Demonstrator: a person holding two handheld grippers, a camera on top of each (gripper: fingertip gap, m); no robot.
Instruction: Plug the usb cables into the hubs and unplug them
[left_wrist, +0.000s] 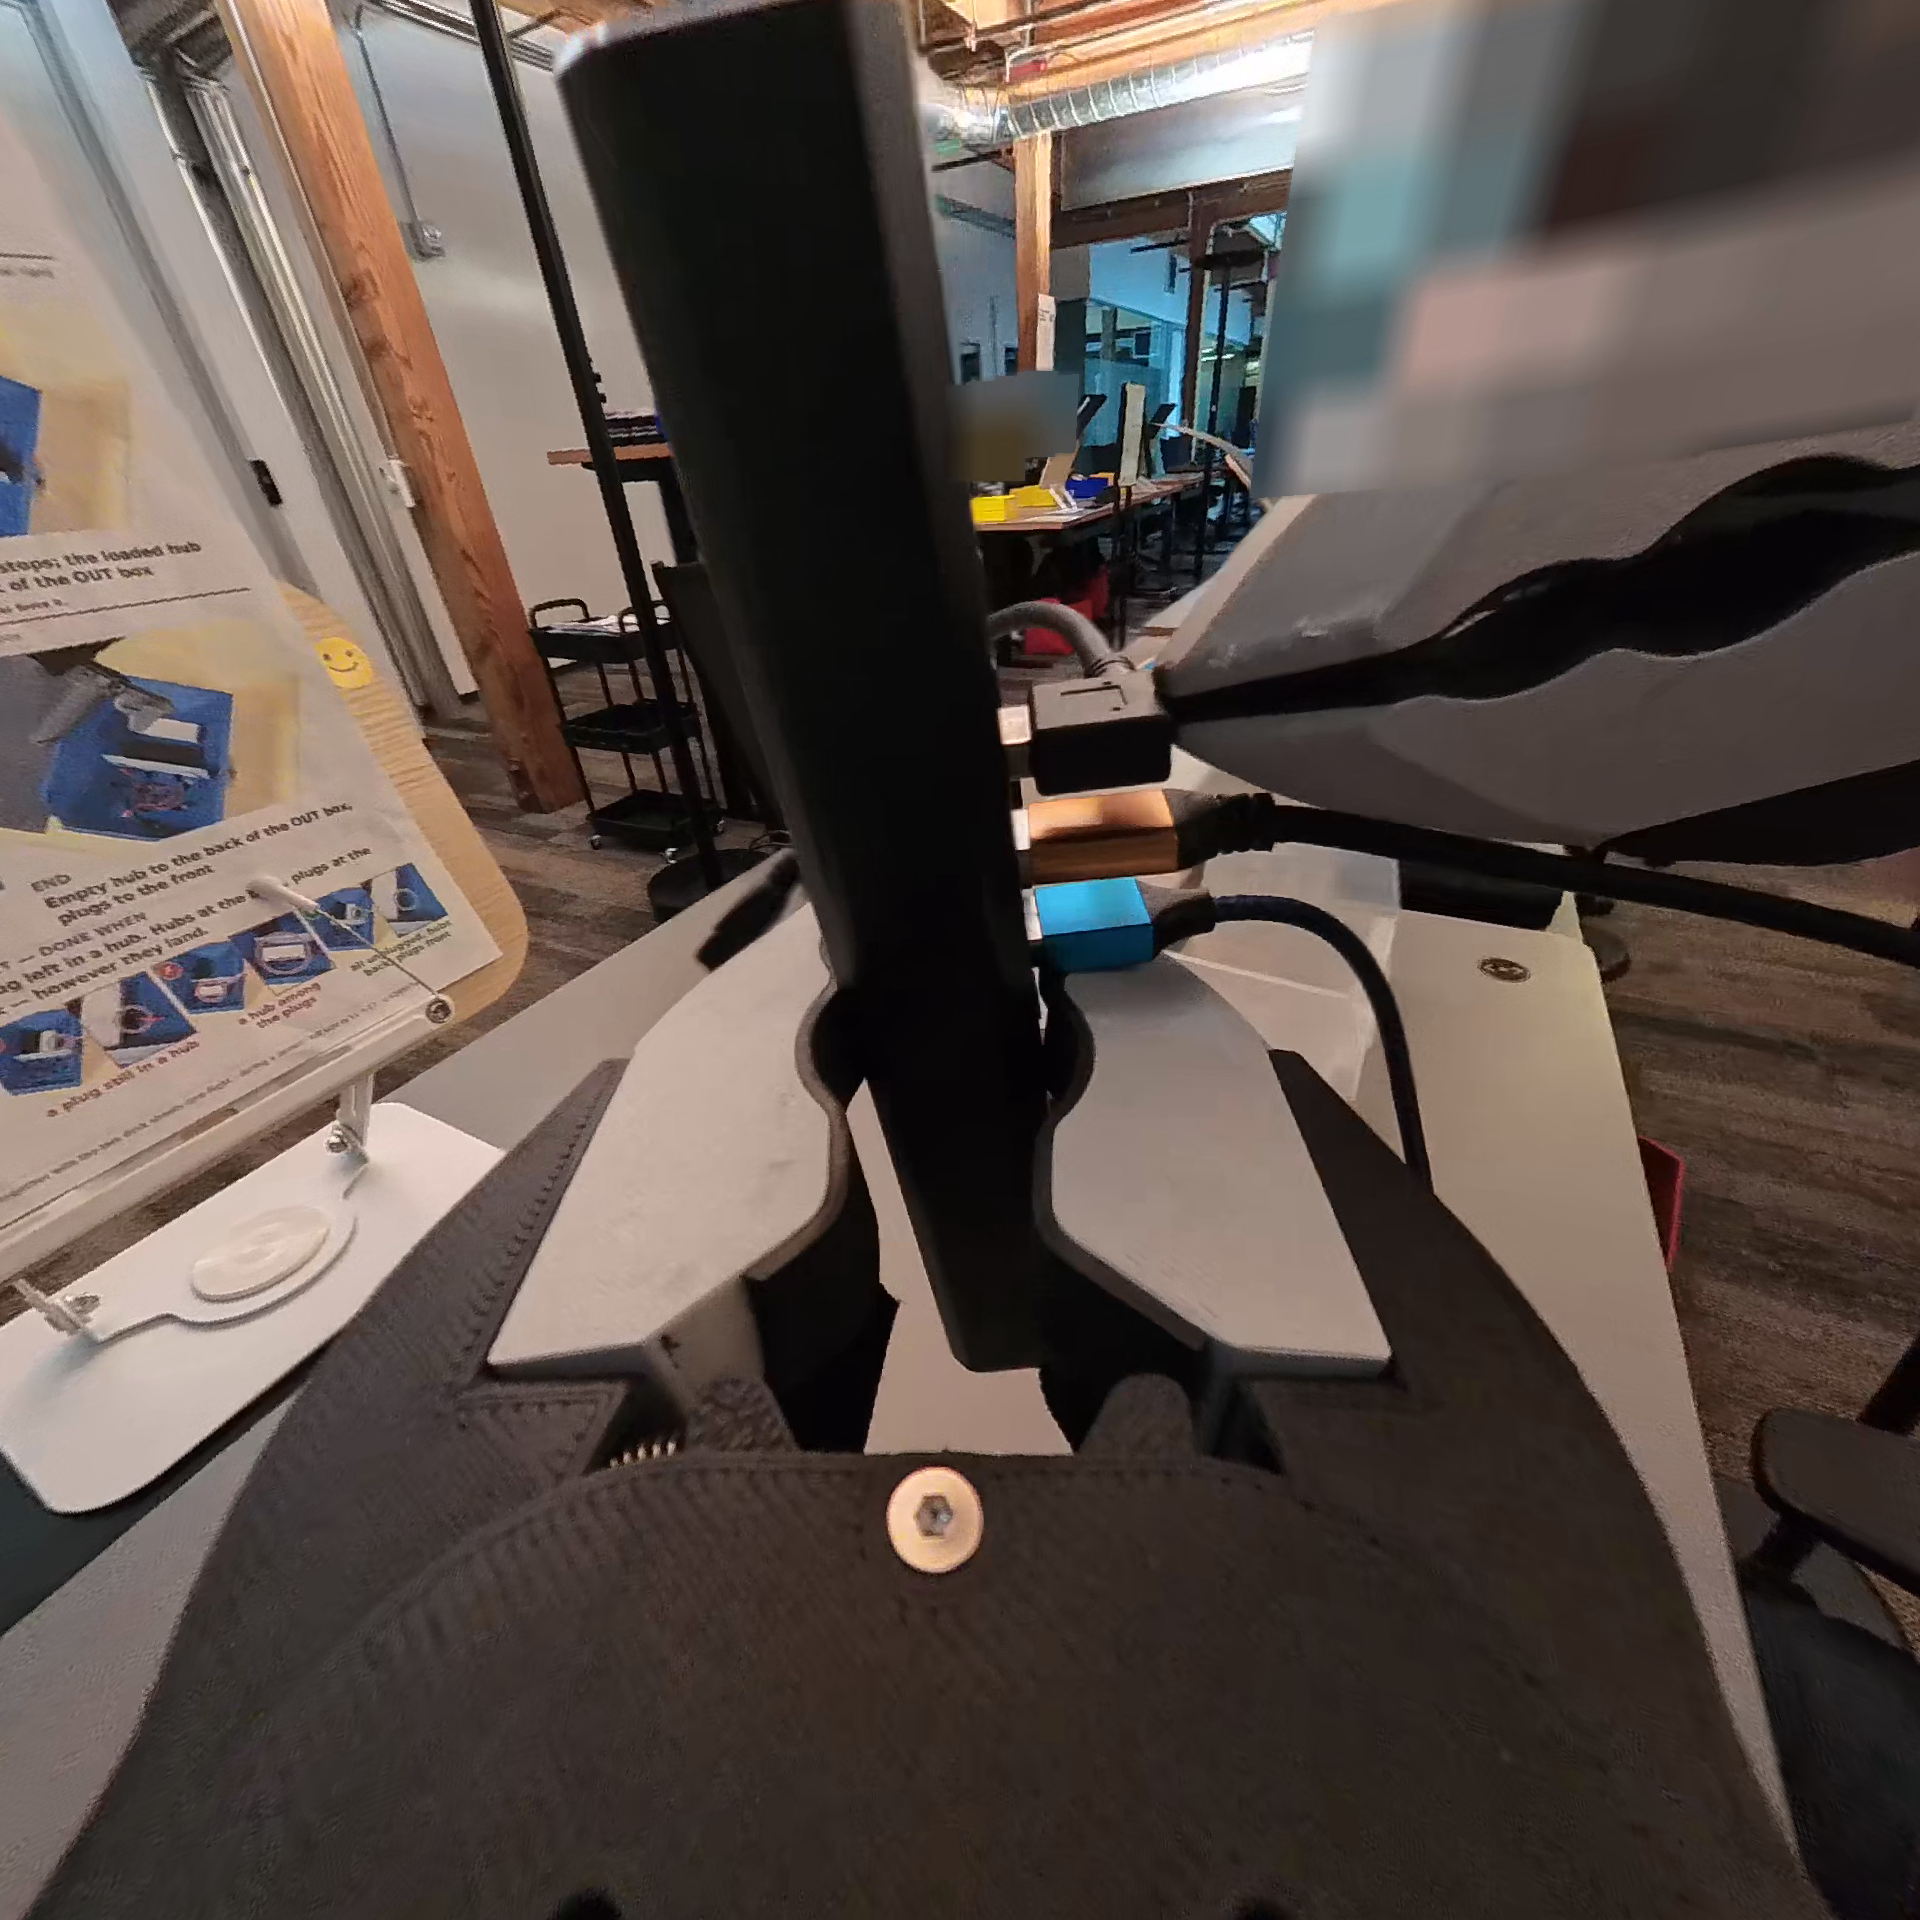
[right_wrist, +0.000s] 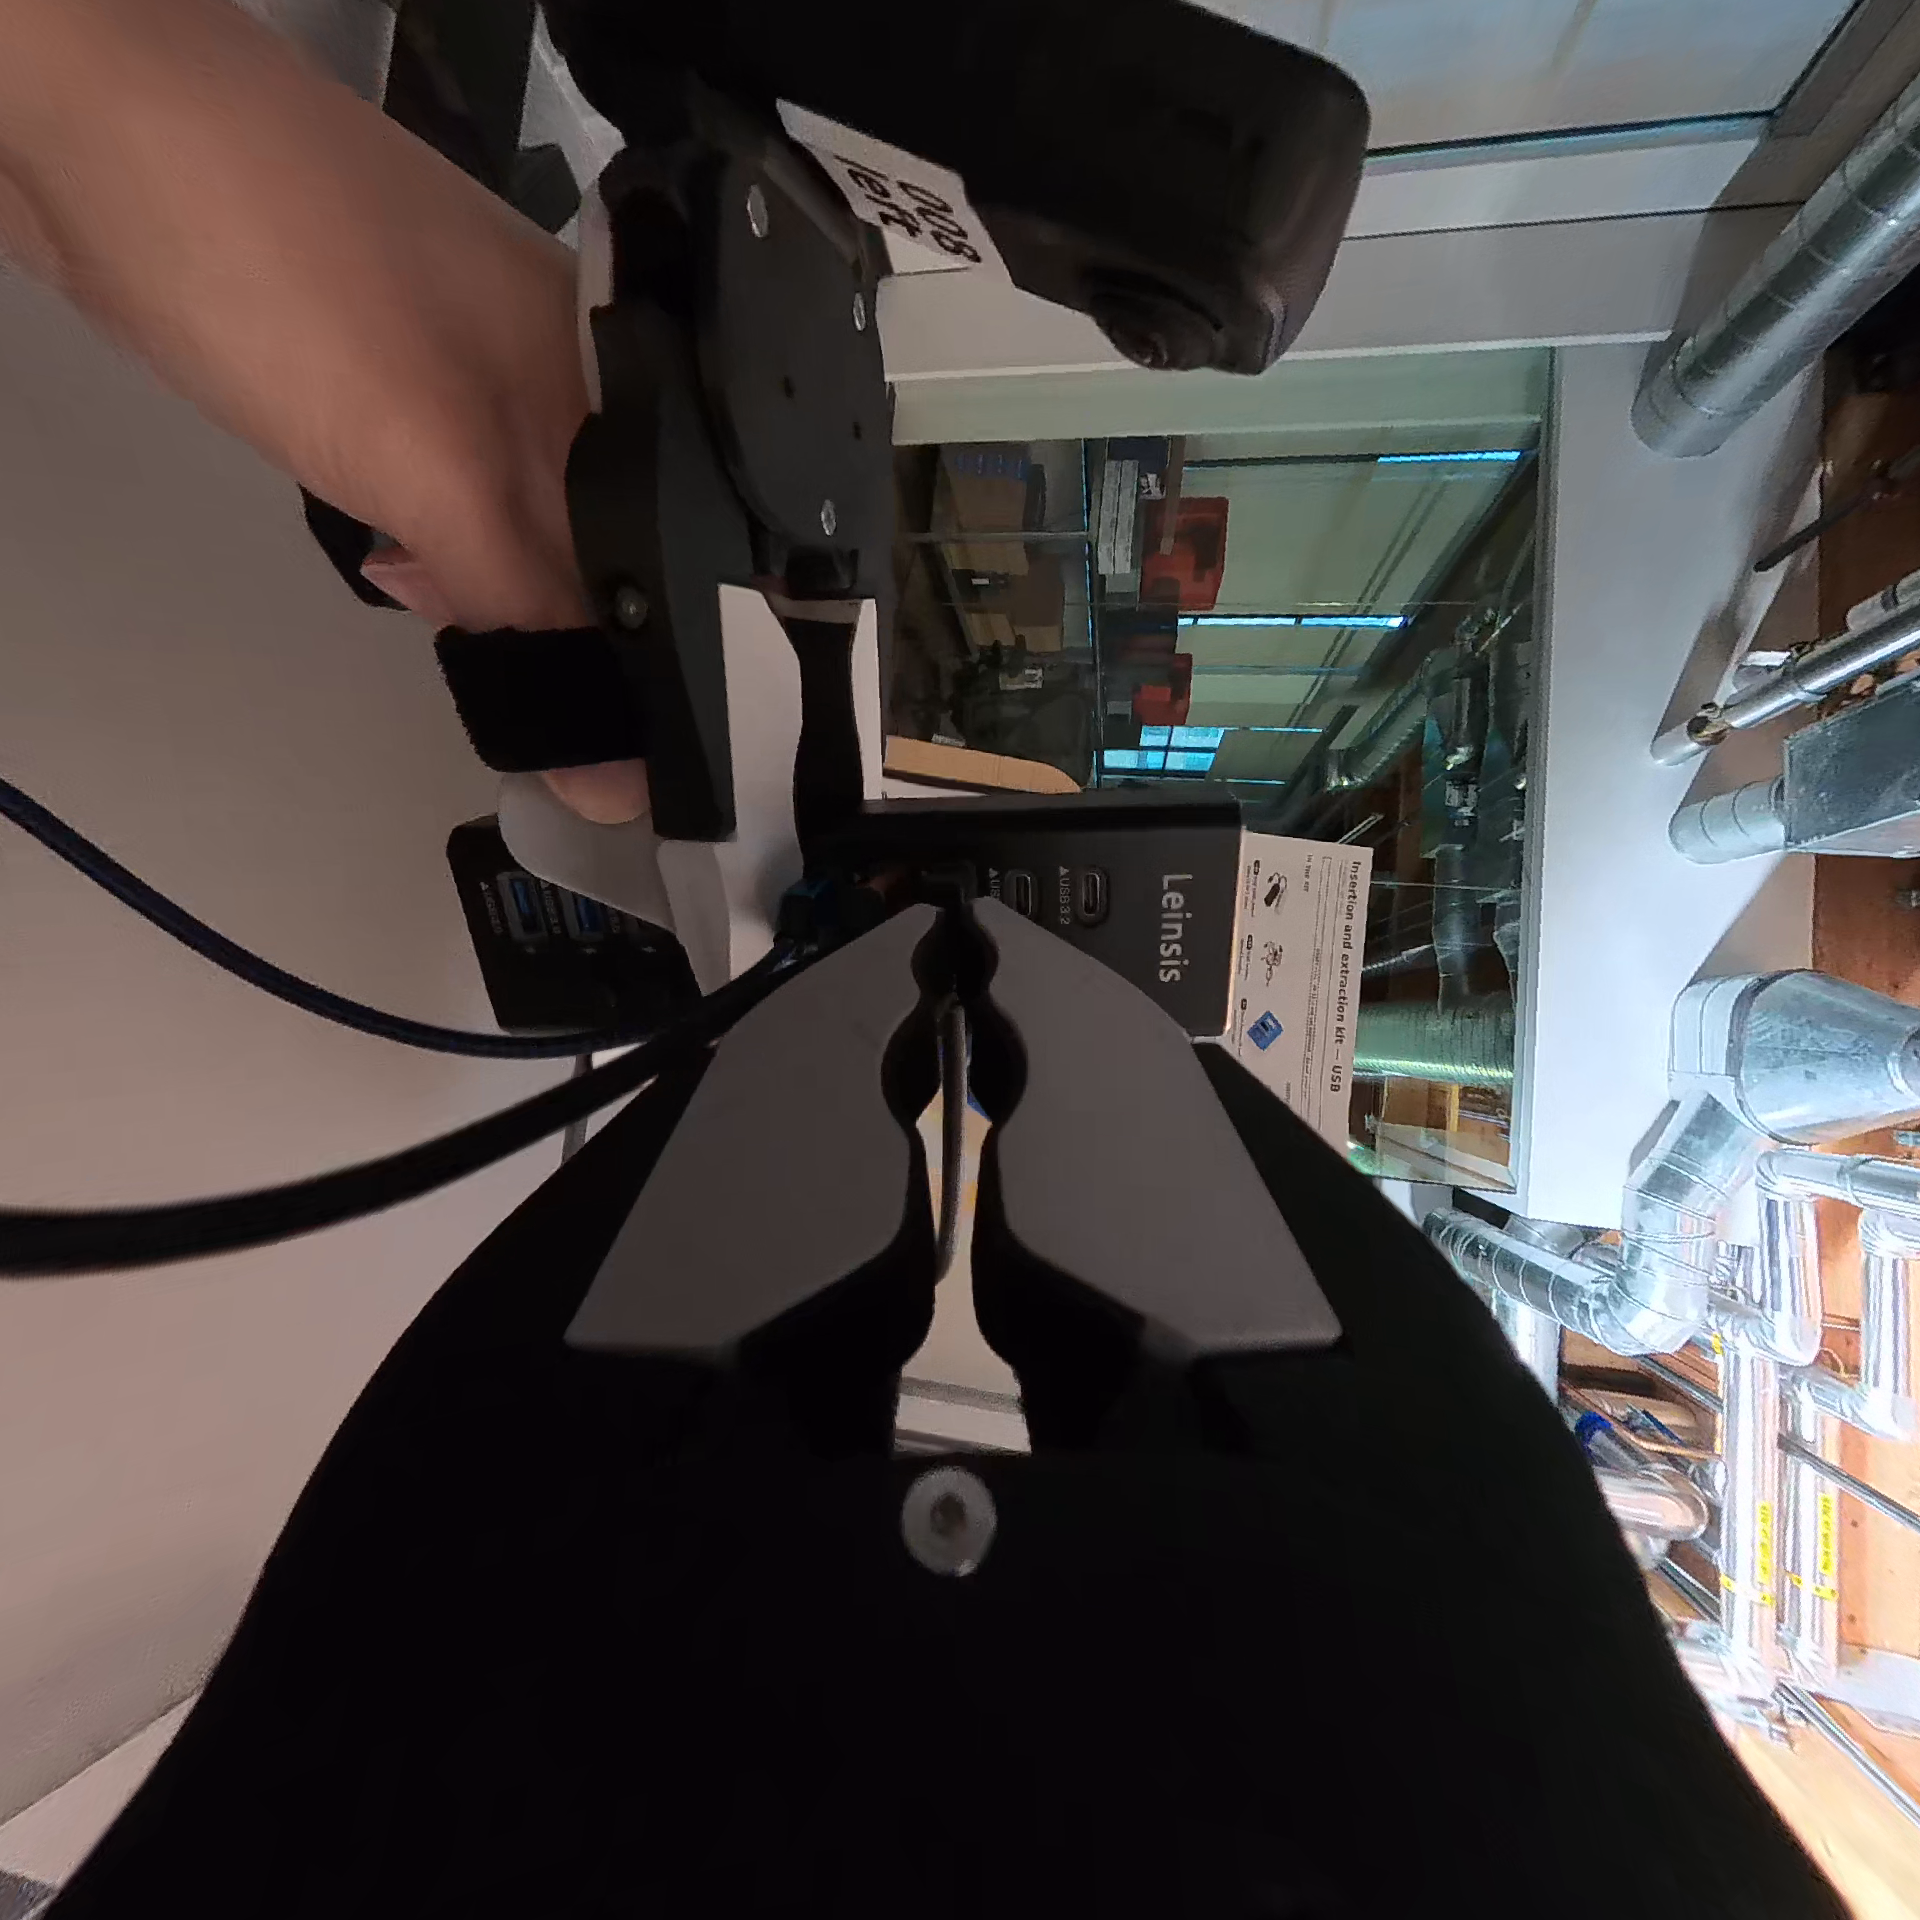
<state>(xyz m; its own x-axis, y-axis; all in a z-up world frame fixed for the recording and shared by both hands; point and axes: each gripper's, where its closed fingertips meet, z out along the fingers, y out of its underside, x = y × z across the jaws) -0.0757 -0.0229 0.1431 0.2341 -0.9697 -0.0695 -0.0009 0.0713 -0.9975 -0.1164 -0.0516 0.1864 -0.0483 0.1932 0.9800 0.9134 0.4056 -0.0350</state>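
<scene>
Left wrist view: hub clamped upright, right gripper on top plug

Left gripper (left_wrist: 940, 1049) is clenched on the black hub (left_wrist: 790, 520) — fingers pinch its lower end at frame centre, and the hub rises tilted toward the upper left. Three plugs sit in the hub's right edge, stacked: black plug (left_wrist: 1101, 732) on top, copper plug (left_wrist: 1101, 836) in the middle, blue plug (left_wrist: 1096, 925) lowest, just above the left gripper's right finger. Right gripper (left_wrist: 1169, 694) enters from the right of the frame, tips closed on the black plug.

Right wrist view: right gripper (right_wrist: 948, 914) fingertips meet on the black plug (right_wrist: 945, 883) at the hub's (right_wrist: 1132, 914) port face, its cable running back between the fingers. A hand (right_wrist: 343, 364) holds the left gripper in the upper left. Instruction sheet (left_wrist: 187, 790) stands at the left edge of the left wrist view.
</scene>
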